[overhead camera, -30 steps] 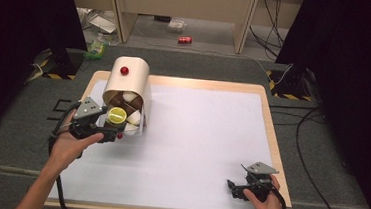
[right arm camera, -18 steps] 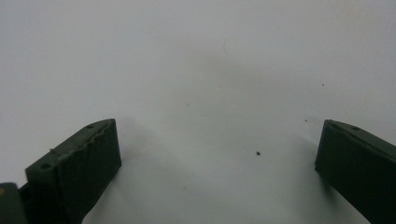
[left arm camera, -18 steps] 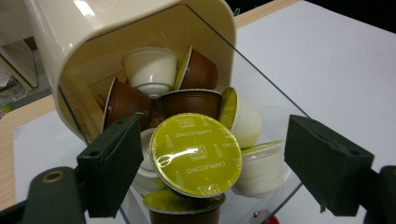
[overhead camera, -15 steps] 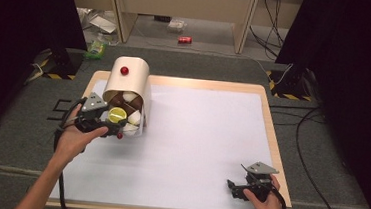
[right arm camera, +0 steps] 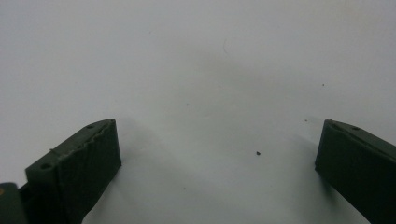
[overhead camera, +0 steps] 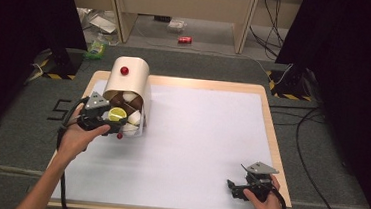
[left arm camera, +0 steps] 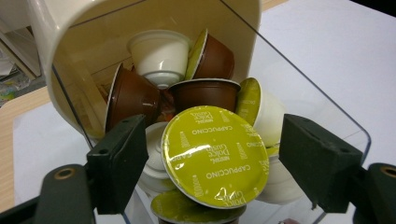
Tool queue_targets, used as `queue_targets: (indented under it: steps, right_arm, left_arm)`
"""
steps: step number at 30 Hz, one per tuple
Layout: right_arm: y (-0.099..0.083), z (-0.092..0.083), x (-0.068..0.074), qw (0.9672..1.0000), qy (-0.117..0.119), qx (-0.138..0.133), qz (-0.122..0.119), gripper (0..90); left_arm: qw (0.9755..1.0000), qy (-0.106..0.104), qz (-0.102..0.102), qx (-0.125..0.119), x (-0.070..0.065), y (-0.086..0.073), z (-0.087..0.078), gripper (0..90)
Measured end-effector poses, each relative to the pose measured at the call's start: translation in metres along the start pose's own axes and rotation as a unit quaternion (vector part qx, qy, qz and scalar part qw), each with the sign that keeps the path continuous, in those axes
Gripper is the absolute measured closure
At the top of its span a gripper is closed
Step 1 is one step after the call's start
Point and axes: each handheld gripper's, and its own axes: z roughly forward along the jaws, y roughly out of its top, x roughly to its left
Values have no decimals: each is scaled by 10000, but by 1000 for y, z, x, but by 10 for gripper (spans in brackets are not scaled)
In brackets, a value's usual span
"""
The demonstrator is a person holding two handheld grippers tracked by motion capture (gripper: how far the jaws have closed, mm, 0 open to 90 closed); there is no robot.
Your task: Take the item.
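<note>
At the desk's [overhead camera: 209, 91] left end, the left gripper [left arm camera: 210, 154] has just been closing its jaws around a green-lidded capsule [left arm camera: 215, 156] in the dispenser [overhead camera: 127, 82]; no grip yet, nothing lifted out. Right gripper [right arm camera: 217, 154] rests, jaws spread.

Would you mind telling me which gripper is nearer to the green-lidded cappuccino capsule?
The left gripper: its open jaws, which have just been closing, flank the capsule at the dispenser mouth. The right gripper rests far off, near the table's opposite corner.
</note>
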Motion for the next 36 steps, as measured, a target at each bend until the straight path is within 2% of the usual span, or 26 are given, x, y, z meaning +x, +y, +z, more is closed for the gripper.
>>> queue_targets:
  steps: [4, 9, 15, 23, 36]
  right_arm:
    - [0, 0, 0, 10000, 0, -2, -4, 6]
    - [0, 0, 0, 10000, 2, 7, -5, 6]
    - [0, 0, 0, 10000, 0, 2, -1, 6]
    - [0, 0, 0, 10000, 2, -2, -4, 6]
    - [0, 0, 0, 10000, 5, -2, -3, 6]
  left_arm:
    - [10000, -15, -74, 27, 3, -1, 2, 285]
    - [9995, -198, -235, 10, 6, -2, 5, 399]
    - [9994, -236, -256, 27, 7, -2, 4, 405]
    - [9996, -218, -185, -27, 6, 1, -1, 406]
    - [9995, -253, -92, -137, 4, 9, -18, 406]
